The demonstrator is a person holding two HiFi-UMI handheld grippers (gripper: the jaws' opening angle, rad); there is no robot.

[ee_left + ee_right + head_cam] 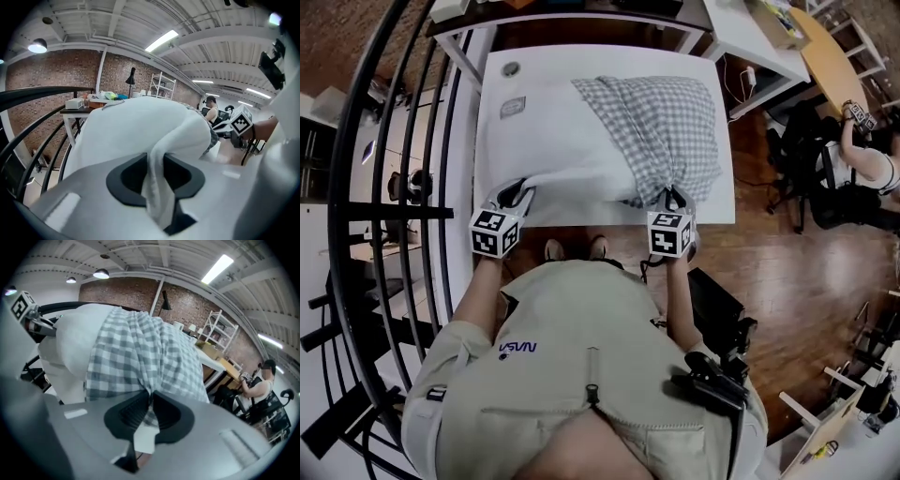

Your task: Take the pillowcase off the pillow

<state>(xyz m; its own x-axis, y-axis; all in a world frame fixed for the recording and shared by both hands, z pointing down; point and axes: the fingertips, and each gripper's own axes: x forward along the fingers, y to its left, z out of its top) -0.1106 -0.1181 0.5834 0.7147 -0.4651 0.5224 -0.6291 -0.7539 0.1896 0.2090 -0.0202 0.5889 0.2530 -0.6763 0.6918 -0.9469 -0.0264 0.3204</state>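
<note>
At the near edge of the table (609, 61), just in front of the person, both tools are holding cloth. The left gripper (517, 193) has a fold of the white pillow (553, 141) between its jaws, and the pads seem to press it from both sides. The right gripper (673, 198) is closed tight on a gathered corner of the checked pillowcase (661, 122), with a small white label hanging under the pinch. Behind the grippers the pillow lies across the table. Its left part is already bare, and its right part, reaching to the far side, is inside the case. I judge that the stripping is in hand and about half done: one side anchors the pillow, the other side draws the case. The next move probably asks the right gripper to pull the case away to the right, while the left grip does not slip. If the left hold is weak, the pillow may simply follow the case.
</note>
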